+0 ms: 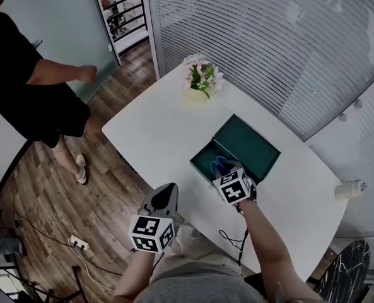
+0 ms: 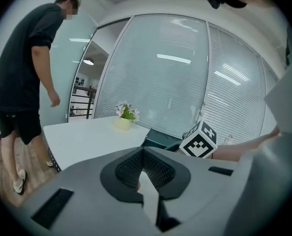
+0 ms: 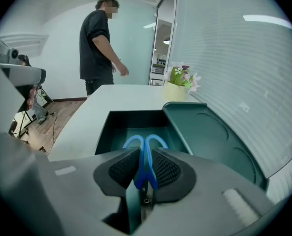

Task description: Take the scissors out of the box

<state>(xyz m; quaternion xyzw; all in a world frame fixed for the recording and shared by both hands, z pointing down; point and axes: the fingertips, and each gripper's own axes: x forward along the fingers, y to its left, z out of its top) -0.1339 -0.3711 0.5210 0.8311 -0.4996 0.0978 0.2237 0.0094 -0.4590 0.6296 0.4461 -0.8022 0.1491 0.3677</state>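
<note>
A dark green box [image 1: 201, 166] stands open on the white table [image 1: 155, 131], its lid [image 1: 247, 144] lying flat behind it. Blue-handled scissors [image 1: 219, 165] are inside. My right gripper [image 1: 228, 170] reaches into the box from the near side. In the right gripper view its pads are shut on the scissors [image 3: 146, 149] just below the two handle loops, and the blades are hidden between the jaws. My left gripper [image 1: 163, 198] hangs off the table's near edge, left of the box, shut with nothing in it [image 2: 143, 152].
A pot of pink flowers [image 1: 200, 81] stands at the table's far end. A person in black [image 1: 23, 81] stands on the wooden floor at the left. A power strip [image 1: 79, 242] and cables lie on the floor. A small white device [image 1: 349, 188] is right of the table.
</note>
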